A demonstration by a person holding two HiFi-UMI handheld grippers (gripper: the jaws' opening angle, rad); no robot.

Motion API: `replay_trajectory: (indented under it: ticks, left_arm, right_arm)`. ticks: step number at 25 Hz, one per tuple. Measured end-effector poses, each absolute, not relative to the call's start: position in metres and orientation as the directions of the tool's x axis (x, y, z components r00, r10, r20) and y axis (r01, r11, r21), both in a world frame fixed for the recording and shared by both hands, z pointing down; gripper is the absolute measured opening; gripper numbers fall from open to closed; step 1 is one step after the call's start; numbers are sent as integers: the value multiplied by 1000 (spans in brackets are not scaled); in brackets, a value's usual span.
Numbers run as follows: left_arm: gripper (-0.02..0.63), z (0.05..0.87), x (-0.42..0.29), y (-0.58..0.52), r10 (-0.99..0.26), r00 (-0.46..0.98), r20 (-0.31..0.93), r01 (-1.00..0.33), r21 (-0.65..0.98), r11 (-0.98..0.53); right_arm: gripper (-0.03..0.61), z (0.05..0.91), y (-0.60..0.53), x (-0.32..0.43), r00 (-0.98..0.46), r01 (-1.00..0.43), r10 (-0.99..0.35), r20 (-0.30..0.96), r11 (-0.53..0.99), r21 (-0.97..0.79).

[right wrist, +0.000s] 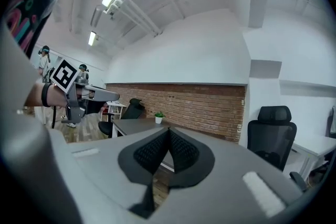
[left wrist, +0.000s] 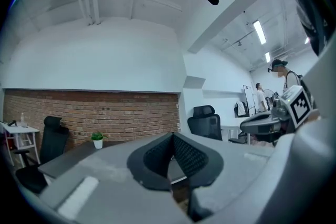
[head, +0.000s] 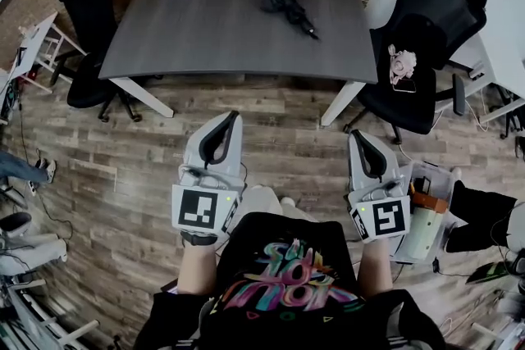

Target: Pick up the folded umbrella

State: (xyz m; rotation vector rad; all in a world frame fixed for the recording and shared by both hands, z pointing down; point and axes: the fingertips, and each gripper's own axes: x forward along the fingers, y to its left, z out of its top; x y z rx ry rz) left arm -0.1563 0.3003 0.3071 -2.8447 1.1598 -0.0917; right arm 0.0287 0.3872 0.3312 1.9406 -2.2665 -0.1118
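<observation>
Near the far right corner of the table (head: pixel 213 29), the umbrella (head: pixel 287 2) lies untouched. Left gripper (head: pixel 230 120) and right gripper (head: pixel 358 138) hover well short, jaws pressed together, empty. Next up, probably: reach in, spread the jaws.

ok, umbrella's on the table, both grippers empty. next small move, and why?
Probably step toward the table and bring the right gripper forward toward the folded umbrella, opening its jaws on the way. The umbrella lies on the far right part of the tabletop, well ahead of that gripper, which is the one on its side. Its jaws are shut on nothing.
</observation>
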Motion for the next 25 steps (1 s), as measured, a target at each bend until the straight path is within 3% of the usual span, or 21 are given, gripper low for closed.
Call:
replay_trajectory:
  ticks: [9, 25]
  left_arm:
    - [2, 324, -142, 258, -678, 733, 47, -675, -77, -734]
    - [2, 331, -111, 74, -621, 779, 84, -623, -6, -782]
  right_arm:
    - [-2, 346, 348, 33, -141, -977, -985, 97, 155, 148]
    - [-2, 348, 178, 60, -60, -982, -989, 136, 83, 172]
